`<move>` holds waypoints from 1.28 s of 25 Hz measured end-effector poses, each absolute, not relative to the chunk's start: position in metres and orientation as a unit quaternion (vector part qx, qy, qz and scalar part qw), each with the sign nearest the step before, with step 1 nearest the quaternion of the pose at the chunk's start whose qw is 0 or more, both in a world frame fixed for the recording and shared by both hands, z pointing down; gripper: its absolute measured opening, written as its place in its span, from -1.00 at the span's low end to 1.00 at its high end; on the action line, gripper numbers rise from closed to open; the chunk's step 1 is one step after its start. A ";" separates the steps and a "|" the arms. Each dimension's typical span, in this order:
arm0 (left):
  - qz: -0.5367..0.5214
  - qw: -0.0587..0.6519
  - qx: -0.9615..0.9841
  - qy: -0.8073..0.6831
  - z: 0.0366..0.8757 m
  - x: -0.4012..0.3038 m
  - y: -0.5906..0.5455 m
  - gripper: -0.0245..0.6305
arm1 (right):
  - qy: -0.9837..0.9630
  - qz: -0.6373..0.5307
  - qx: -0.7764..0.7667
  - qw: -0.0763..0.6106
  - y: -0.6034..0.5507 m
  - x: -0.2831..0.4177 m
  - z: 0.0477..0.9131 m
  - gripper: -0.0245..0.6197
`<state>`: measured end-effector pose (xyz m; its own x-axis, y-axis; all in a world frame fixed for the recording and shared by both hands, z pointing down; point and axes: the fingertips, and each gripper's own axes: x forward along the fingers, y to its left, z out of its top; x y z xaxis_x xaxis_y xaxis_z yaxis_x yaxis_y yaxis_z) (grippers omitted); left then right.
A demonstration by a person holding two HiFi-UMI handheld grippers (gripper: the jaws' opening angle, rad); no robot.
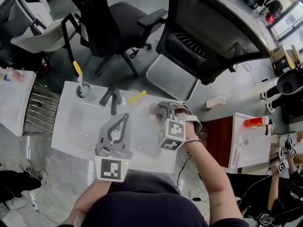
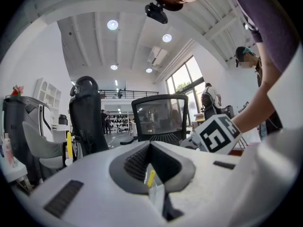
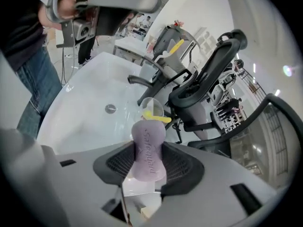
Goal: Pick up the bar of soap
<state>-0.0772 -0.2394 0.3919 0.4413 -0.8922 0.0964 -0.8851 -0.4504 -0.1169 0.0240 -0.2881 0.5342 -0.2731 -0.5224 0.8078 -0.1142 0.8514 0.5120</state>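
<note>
The bar of soap (image 3: pixel 148 150) is pale purple with stamped lettering. My right gripper (image 3: pixel 147 146) is shut on it, and it stands on end between the ribbed pads above the white sink (image 3: pixel 90 103). In the head view the right gripper (image 1: pixel 163 108) hovers over the sink's right back corner, and the soap (image 1: pixel 156 109) shows only as a greyish lump at its tip. My left gripper (image 1: pixel 126 116) is over the middle of the sink (image 1: pixel 71 131), fingertips together and nothing held. In the left gripper view the left gripper (image 2: pixel 150 144) points up at the room.
A black faucet (image 1: pixel 111 98) stands at the sink's back edge. A clear glass with a yellow brush (image 1: pixel 136 97) is beside it, and a cup with another yellow brush (image 1: pixel 79 79) is at the back left. Office chairs (image 1: pixel 208 37) stand behind. A white cabinet (image 1: pixel 251 143) is to the right.
</note>
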 end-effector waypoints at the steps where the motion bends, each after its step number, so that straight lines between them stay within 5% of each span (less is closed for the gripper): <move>1: -0.070 0.027 -0.848 0.525 0.391 -0.079 -0.238 -0.93 | -0.781 -0.184 0.212 0.558 -0.286 0.020 0.526 -0.33; 14: -0.054 0.051 -0.838 0.541 0.369 -0.098 -0.229 -0.93 | -0.816 -0.213 0.328 0.425 -0.264 -0.012 0.430 -0.33; 32: -0.027 0.075 -0.838 0.539 0.335 -0.125 -0.218 -0.93 | -0.859 -0.116 0.475 0.153 -0.241 -0.034 0.333 -0.33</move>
<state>-0.1251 -0.2184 0.3352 0.4174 -0.9080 -0.0353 -0.8999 -0.4076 -0.1551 -0.0343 -0.2405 0.3325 -0.5009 -0.8518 0.1532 -0.7808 0.5211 0.3448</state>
